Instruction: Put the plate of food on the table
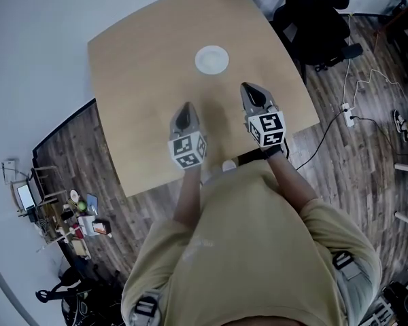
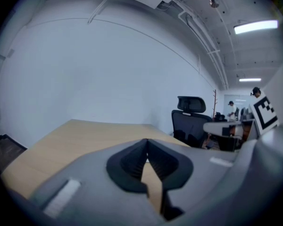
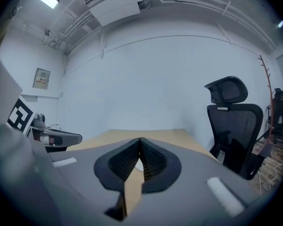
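The plate (image 1: 211, 60) is too small to tell what lies on it.

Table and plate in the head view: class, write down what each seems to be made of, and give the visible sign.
Table: wood or a wood-look laminate with a matt finish; the top is an even pale tan with no glare. Plate: white and smooth, perhaps ceramic or plastic; it shows too small to tell which.

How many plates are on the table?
1. The white plate sits toward the far side of the wooden table. No other plate shows, and nothing on the table could hide one.
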`<state>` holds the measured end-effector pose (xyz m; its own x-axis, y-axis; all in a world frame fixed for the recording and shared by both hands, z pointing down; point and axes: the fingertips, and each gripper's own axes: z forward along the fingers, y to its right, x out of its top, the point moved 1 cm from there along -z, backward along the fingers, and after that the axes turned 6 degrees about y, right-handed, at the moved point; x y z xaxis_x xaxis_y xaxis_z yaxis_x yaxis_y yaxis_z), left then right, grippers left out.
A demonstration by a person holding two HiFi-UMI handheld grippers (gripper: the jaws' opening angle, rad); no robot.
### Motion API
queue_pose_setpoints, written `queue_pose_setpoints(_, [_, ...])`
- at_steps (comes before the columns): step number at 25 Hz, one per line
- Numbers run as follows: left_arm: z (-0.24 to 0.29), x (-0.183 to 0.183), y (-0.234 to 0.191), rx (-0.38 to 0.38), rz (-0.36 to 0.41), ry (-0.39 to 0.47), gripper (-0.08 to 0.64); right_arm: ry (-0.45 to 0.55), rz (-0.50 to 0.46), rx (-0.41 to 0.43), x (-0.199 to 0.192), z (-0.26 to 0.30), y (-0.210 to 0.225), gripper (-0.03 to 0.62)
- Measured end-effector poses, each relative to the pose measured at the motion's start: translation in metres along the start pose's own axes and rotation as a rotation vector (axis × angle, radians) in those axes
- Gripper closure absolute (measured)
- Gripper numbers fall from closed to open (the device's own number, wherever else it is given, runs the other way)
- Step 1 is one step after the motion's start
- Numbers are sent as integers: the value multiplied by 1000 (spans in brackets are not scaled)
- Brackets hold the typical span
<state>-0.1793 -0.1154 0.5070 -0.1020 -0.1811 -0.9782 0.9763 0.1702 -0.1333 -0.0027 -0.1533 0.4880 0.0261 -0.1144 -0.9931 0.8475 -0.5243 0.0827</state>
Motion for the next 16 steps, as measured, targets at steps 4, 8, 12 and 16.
queue_pose_setpoints(4, [-11,-2,4,-18,8,8,558,-21,15,31,-6,-6,-13,588])
queue_pose_setpoints(8, [-20,-8,6,-22,0,3,558,-39,24,65,-13,-8,-23,588])
queue_pose_setpoints(12, [-35,-16,11,-24,-29,-4,558,-59,3,74,-12,-20,-29,588])
queue_pose_setpoints(16, [-36,-23,1,-22,-41,-7,558,-68,-14,95,-16,-9,-38,588])
